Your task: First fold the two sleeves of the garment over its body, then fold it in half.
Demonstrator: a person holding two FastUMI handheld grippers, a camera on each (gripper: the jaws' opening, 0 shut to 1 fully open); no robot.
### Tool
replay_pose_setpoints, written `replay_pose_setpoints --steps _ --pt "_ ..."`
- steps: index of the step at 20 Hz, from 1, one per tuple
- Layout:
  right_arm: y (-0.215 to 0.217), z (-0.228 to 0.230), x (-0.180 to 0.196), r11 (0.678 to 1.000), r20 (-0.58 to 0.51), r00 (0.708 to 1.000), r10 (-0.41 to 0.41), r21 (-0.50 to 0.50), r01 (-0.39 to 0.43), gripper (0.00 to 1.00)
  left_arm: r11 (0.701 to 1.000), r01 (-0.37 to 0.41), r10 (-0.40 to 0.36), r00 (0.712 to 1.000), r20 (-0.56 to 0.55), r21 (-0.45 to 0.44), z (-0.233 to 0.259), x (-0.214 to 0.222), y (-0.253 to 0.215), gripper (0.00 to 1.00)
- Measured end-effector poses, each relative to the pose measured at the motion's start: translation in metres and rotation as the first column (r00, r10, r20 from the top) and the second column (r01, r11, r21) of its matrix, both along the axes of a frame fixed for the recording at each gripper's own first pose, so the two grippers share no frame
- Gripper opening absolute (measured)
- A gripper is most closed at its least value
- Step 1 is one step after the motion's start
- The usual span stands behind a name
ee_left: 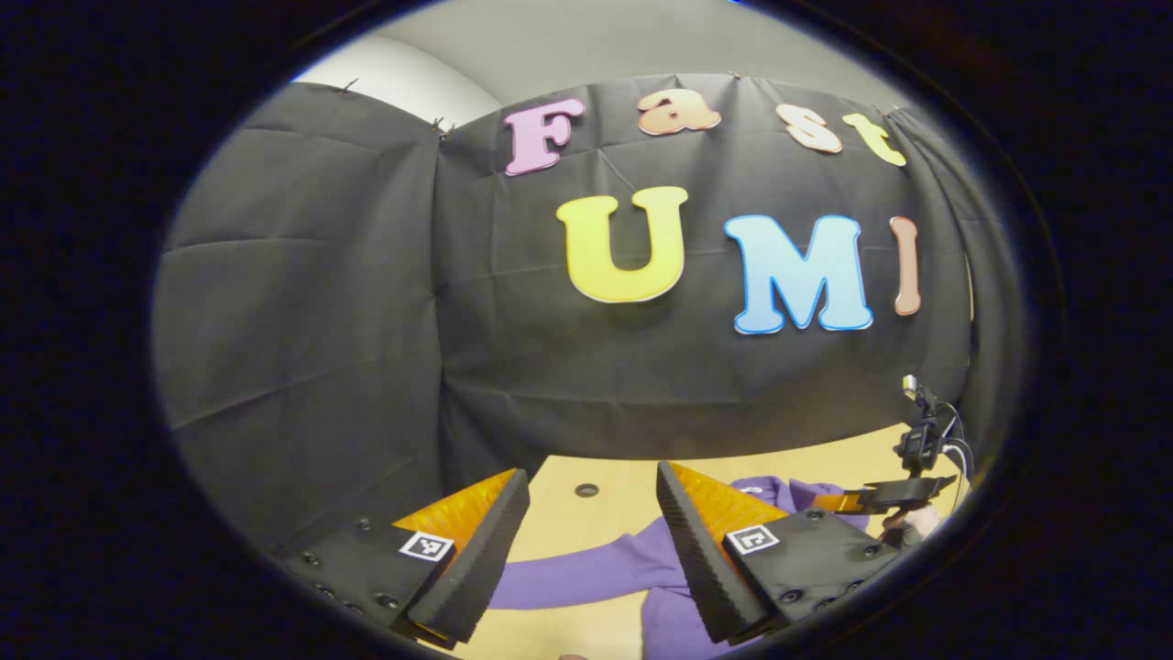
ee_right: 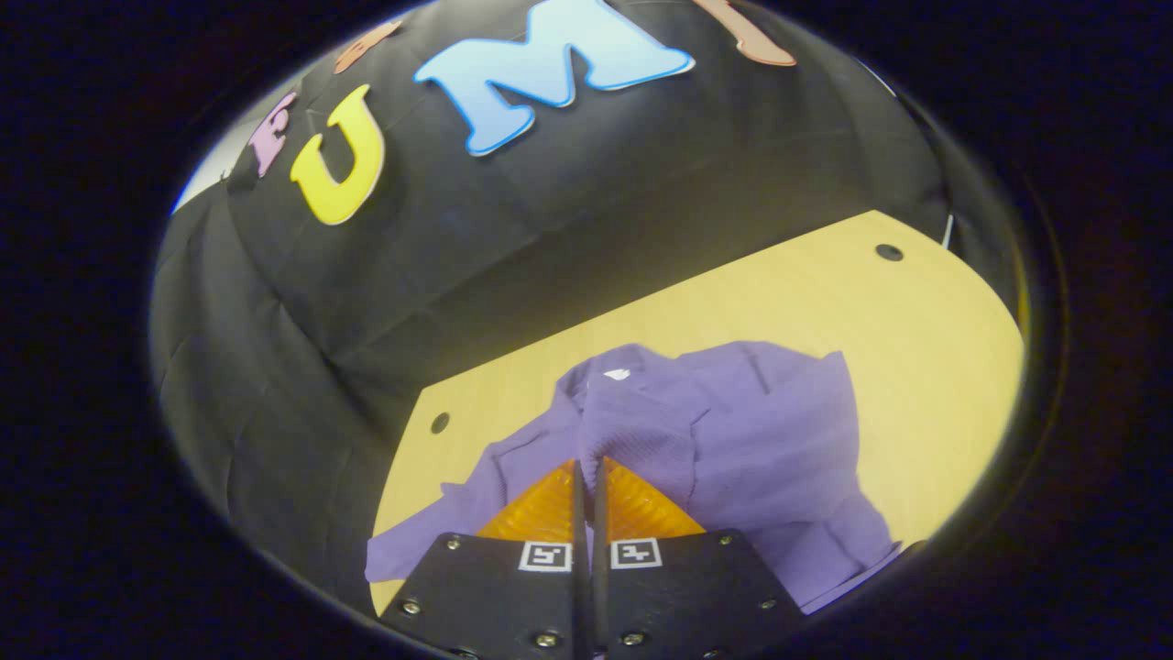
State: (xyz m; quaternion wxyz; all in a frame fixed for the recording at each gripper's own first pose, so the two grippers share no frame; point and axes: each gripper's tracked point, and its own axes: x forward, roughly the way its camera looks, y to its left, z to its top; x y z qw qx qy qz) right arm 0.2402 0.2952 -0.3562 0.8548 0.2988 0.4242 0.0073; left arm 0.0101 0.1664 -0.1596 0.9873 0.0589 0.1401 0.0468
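A purple garment (ee_right: 761,440) lies spread on the wooden table (ee_right: 825,293), collar toward the booth wall. My right gripper (ee_right: 591,463) is shut on the ribbed cuff of one sleeve (ee_right: 637,431), which it holds over the garment's body. The other sleeve (ee_right: 431,541) stretches flat toward the lower left. In the left gripper view my left gripper (ee_left: 591,475) stands open above the table, with nothing between its fingers. Below it that sleeve (ee_left: 568,577) runs across the table to the garment (ee_left: 678,623). The right gripper (ee_left: 903,495) and the hand holding it show at the far right.
Black cloth walls close in the table at the back and left. Small round holes (ee_right: 887,251) (ee_right: 440,423) (ee_left: 586,489) mark the tabletop. Bare wood lies to the right of the garment and behind it.
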Motion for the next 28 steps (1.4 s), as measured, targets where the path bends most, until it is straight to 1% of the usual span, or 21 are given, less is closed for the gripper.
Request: replay_pose_setpoints --steps 2,6,9,11,12,13,14,15,16,20,23,28 --pt "0.036 -0.005 0.001 0.998 -0.01 0.998 0.059 0.016 -0.059 0.01 0.999 -0.038 0.038 0.999 -0.001 0.008 0.0 -0.005 0.024 0.95" --pt "0.087 -0.027 -0.003 0.988 -0.043 0.987 0.156 0.016 -0.156 0.02 0.994 -0.106 0.106 0.994 -0.01 0.019 -0.003 -0.018 0.061 0.95" --pt "0.102 -0.04 -0.001 0.979 -0.081 0.976 0.201 -0.018 -0.203 0.02 0.99 -0.14 0.14 0.99 -0.021 0.023 -0.01 -0.028 0.081 0.95" --pt "0.111 -0.048 -0.01 0.974 -0.101 0.969 0.224 -0.017 -0.227 0.0 0.988 -0.155 0.155 0.987 -0.031 0.016 -0.019 -0.032 0.091 0.95" --pt "0.114 -0.052 -0.014 0.971 -0.111 0.965 0.237 -0.007 -0.239 0.07 0.987 -0.16 0.16 0.986 -0.038 0.009 -0.024 -0.032 0.095 0.95" --pt "0.114 -0.054 -0.018 0.969 -0.121 0.961 0.247 -0.002 -0.249 0.17 0.986 -0.164 0.164 0.985 -0.045 0.001 -0.03 -0.032 0.098 0.95" --pt "0.12 -0.052 -0.021 0.965 -0.114 0.959 0.261 0.019 -0.26 0.36 0.986 -0.166 0.165 0.985 -0.05 -0.005 -0.034 -0.031 0.1 0.95" --pt "0.119 -0.05 -0.023 0.965 -0.114 0.958 0.262 0.006 -0.263 0.56 0.986 -0.166 0.165 0.985 -0.055 -0.01 -0.038 -0.031 0.101 0.95" --pt "0.119 -0.049 -0.021 0.965 -0.104 0.959 0.262 -0.002 -0.264 0.73 0.986 -0.168 0.167 0.984 -0.059 -0.013 -0.043 -0.029 0.104 0.95" --pt "0.117 -0.033 -0.018 0.968 -0.071 0.966 0.249 0.002 -0.249 0.76 0.986 -0.162 0.159 0.984 -0.085 -0.027 -0.069 -0.028 0.11 0.95" --pt "0.106 -0.017 -0.014 0.974 -0.037 0.974 0.225 -0.006 -0.225 0.76 0.986 -0.165 0.16 0.98 -0.117 -0.027 -0.097 -0.015 0.117 0.96" --pt "0.085 0.01 -0.012 0.98 0.013 0.98 0.197 -0.031 -0.197 0.76 0.983 -0.182 0.175 0.968 -0.179 -0.026 -0.15 -0.009 0.138 0.95"
